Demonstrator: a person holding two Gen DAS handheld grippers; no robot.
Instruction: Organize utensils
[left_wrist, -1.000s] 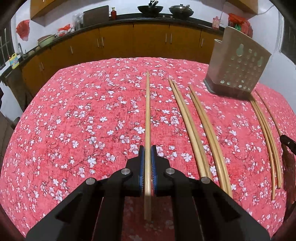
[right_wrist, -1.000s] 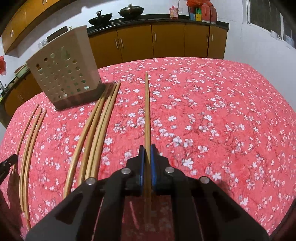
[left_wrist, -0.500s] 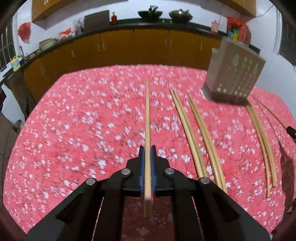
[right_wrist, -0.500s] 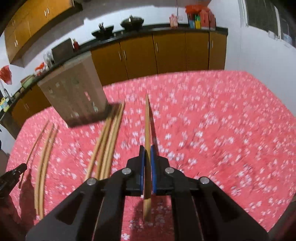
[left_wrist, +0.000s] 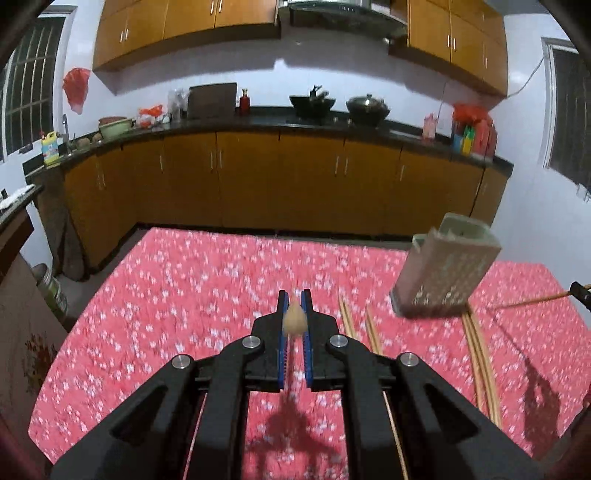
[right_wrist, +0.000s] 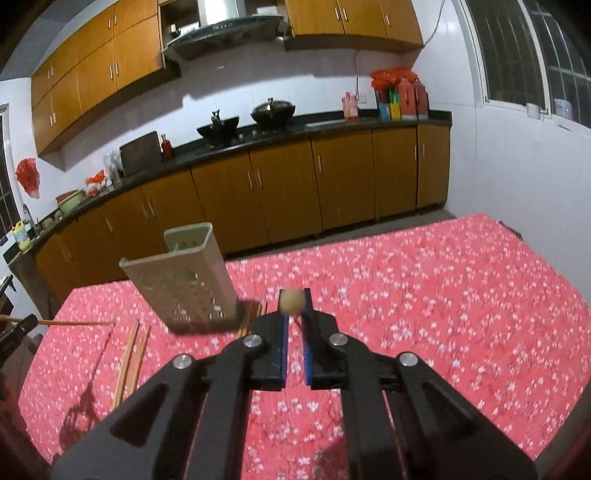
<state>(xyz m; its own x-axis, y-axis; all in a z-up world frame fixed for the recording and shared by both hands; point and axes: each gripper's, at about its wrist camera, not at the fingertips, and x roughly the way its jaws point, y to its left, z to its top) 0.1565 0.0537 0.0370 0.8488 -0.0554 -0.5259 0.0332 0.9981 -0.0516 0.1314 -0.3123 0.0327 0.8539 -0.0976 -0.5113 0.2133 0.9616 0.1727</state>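
My left gripper (left_wrist: 294, 301) is shut on a bamboo chopstick (left_wrist: 294, 322), seen end-on and lifted well above the table. My right gripper (right_wrist: 294, 297) is shut on another chopstick (right_wrist: 291, 301), also seen end-on and raised. The perforated beige utensil holder (left_wrist: 445, 271) stands on the red floral tablecloth (left_wrist: 184, 295), to the right of my left gripper; in the right wrist view the holder (right_wrist: 184, 280) is to the left. Loose chopsticks (left_wrist: 480, 354) lie beside the holder's base. The right gripper's chopstick (left_wrist: 532, 302) shows at the far right.
More chopsticks (left_wrist: 356, 325) lie on the cloth just right of my left gripper, and a pair (right_wrist: 129, 362) lies left in the right wrist view. Wooden kitchen cabinets (left_wrist: 295, 177) with woks (left_wrist: 367, 107) on the counter run behind the table.
Both grippers have lifted their chopsticks off the table and tilted upward, so each stick now points at the camera. The table and holder appear farther away and lower in view.
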